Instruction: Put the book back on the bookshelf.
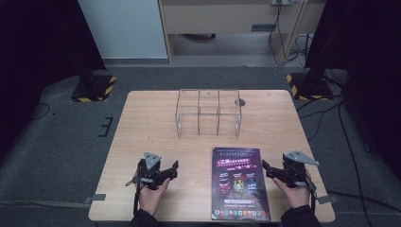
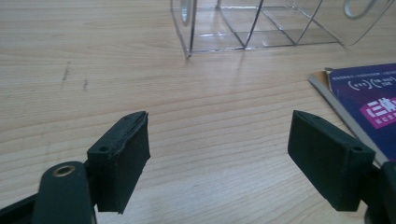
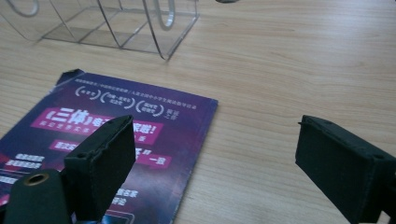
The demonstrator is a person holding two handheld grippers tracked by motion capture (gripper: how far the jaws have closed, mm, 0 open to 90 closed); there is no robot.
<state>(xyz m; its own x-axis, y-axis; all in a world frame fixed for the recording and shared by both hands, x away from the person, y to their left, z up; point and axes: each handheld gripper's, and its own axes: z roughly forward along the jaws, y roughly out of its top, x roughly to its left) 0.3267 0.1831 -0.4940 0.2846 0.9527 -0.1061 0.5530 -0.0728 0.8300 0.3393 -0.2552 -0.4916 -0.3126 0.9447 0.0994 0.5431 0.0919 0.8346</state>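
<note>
Bare table (image 1: 156,127) ahead; clear organizer (image 1: 208,112) blocks beyond.

A lab-like recording room: beyond the hand-held grippers, a pale wooden worktop (image 1: 142,118) stands on grey carpet (image 1: 56,142), between black stands with yellow-black hazard-striped bases (image 1: 94,87), with trailing black cables (image 1: 340,123).

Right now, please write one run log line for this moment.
left gripper: open, empty | right gripper: open, empty | book: flat between them | clear organizer: behind book

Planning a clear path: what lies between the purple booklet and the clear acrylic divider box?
Only bare wooden table; the high view shows that strip empty between the purple booklet and the clear acrylic divider box.
</note>
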